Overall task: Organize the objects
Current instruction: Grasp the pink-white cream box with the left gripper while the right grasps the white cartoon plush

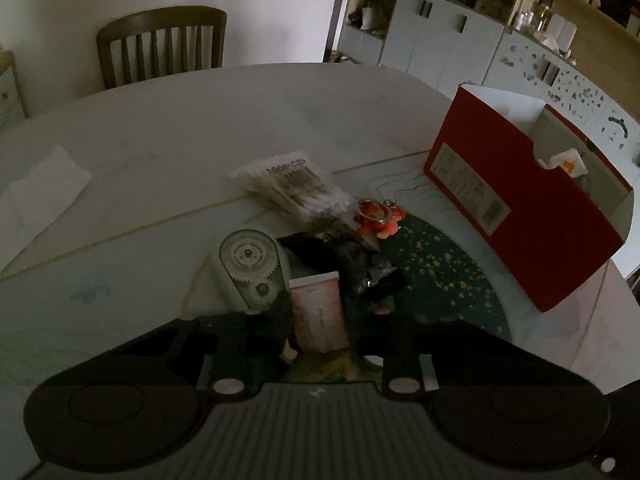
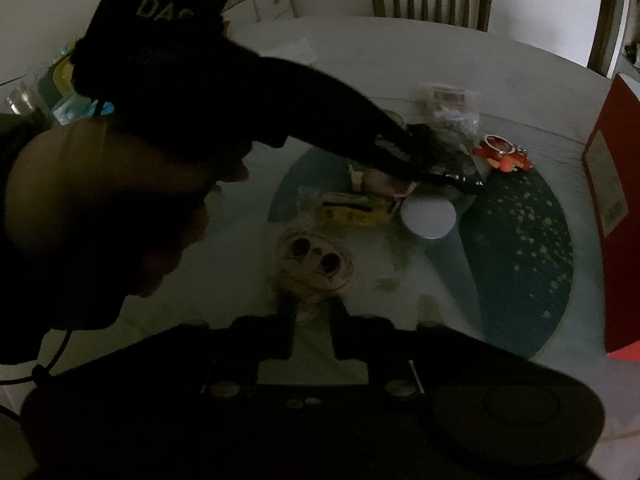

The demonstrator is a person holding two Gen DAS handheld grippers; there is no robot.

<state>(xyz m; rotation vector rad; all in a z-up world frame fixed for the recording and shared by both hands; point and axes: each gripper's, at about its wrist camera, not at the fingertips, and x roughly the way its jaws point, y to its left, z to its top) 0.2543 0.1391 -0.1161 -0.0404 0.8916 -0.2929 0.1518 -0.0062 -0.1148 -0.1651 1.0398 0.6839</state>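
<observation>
Several small things lie heaped together in the middle of the desk, and that crowding is the trouble. The left claw reaches down into the heap and looks clenched on a pink tube, its fingers pressed to either side, though the dim light leaves me not quite sure the grip is firm. Just beside the tube sits a correction tape roller on one side and a crumpled black packet on the other, both touching or nearly so. If the tube comes up crooked, it may drag the packet along or knock the roller away.

A bag of cotton swabs and an orange keychain lie just beyond, near enough to be swept aside by a careless swing toward the red box, which stands open at the right and seems the likely home for these things.

The right claw hangs released over a plush toy with dark eyes, holding nothing. Its left neighbour crosses right in front of it, so the two could bump if both move at once.
</observation>
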